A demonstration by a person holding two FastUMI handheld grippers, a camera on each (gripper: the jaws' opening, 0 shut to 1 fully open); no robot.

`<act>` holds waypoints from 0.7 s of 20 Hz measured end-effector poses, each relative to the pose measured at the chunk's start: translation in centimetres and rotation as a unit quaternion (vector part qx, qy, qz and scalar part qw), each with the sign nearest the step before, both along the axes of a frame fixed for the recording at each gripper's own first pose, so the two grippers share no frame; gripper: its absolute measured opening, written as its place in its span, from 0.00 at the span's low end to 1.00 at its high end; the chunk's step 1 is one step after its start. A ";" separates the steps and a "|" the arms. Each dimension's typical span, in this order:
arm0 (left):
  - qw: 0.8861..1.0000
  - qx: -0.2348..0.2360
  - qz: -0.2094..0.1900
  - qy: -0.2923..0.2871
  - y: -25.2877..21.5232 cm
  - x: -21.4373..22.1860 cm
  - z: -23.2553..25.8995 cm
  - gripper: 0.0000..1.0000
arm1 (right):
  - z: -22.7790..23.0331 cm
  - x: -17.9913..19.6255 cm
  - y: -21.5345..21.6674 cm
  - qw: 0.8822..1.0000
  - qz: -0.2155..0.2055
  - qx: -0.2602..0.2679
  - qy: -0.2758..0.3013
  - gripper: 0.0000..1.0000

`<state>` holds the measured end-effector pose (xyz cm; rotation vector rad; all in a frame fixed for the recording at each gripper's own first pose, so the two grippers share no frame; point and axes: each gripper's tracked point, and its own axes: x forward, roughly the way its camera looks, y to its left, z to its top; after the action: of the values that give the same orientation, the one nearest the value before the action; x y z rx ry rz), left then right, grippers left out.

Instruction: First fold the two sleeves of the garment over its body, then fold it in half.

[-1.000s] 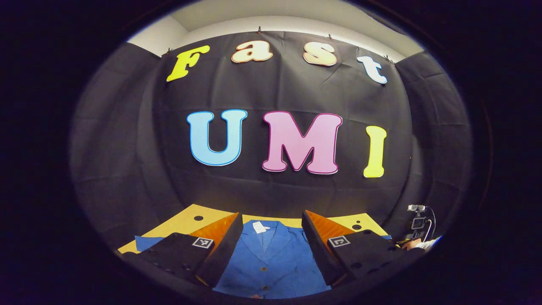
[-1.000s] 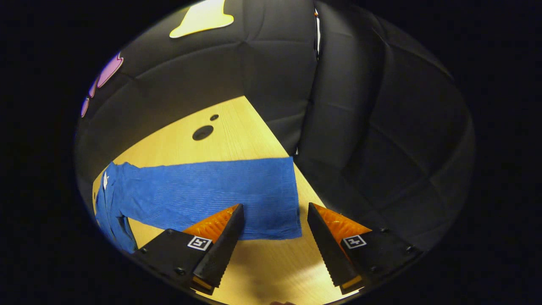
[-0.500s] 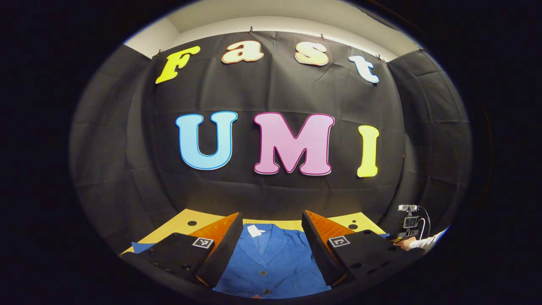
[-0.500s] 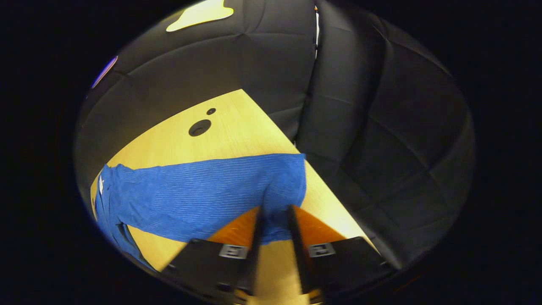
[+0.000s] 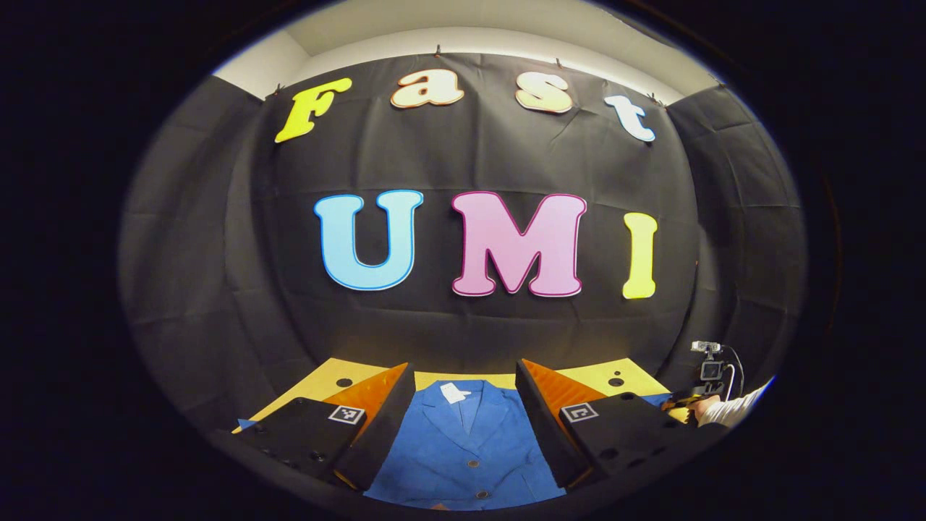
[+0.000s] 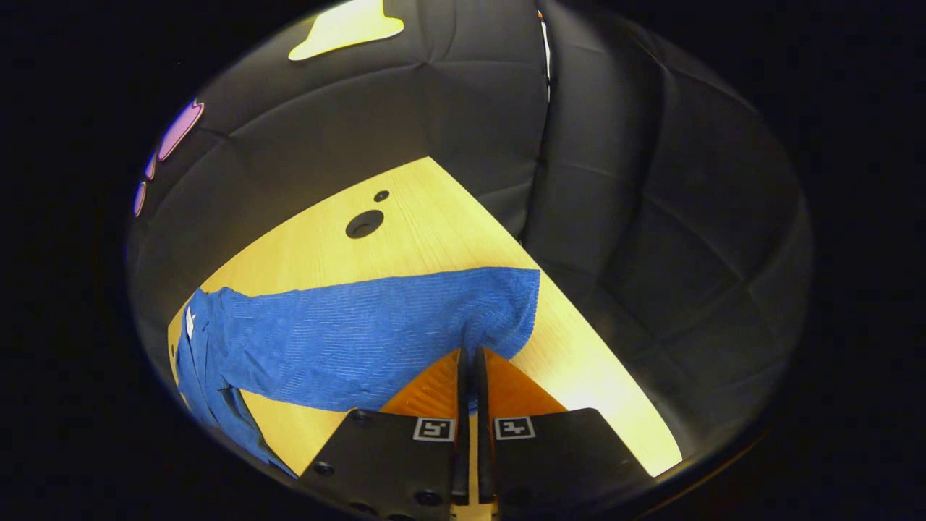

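Ribbed blue sleeve (image 6: 362,333) cuff pinched in right tool (image 6: 470,362); left tool (image 5: 463,405) gapes over buttoned jacket (image 5: 463,449).

Dim booth, sharp, fisheye-warped edges

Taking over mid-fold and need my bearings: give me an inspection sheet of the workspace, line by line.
Surface: wooden table, two round holes near its far end.
Job's things: blue garment lying flat, buttons up; its sleeve stretched sideways, not yet folded over.
Clutter: nothing seen.
Grippers: right gripper shut on the sleeve's cuff edge; left gripper open, above the garment's body.
Cables: one cable looping off the far gripper's camera.
Surroundings: black cloth wall close around the table.
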<state>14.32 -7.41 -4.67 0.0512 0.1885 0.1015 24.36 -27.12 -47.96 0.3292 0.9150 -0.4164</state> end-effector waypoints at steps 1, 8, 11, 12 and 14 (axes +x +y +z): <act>1.000 -0.005 0.000 -0.005 0.6 -0.4 0.1 0.81 | 1.2 0.4 0.9 1.000 0.000 0.000 -0.017 0.06; 0.999 -0.020 -0.034 -0.024 9.1 -2.9 -0.2 0.81 | 12.2 1.9 12.9 0.993 0.022 0.001 -0.113 0.05; 0.999 -0.032 -0.007 -0.002 15.9 -4.0 -2.6 0.81 | 15.9 3.6 23.2 0.985 0.076 0.009 -0.152 0.05; 0.999 -0.036 0.003 0.002 18.1 -4.7 -3.2 0.81 | 16.5 4.5 27.2 0.982 0.093 0.024 -0.161 0.05; 0.999 -0.026 0.029 0.009 22.7 -6.1 -4.6 0.81 | 16.7 5.9 34.4 0.977 0.129 0.038 -0.164 0.05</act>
<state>8.23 15.27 -9.25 -0.0056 0.2108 0.1549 30.23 7.24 -31.29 0.3330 0.6404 -0.0829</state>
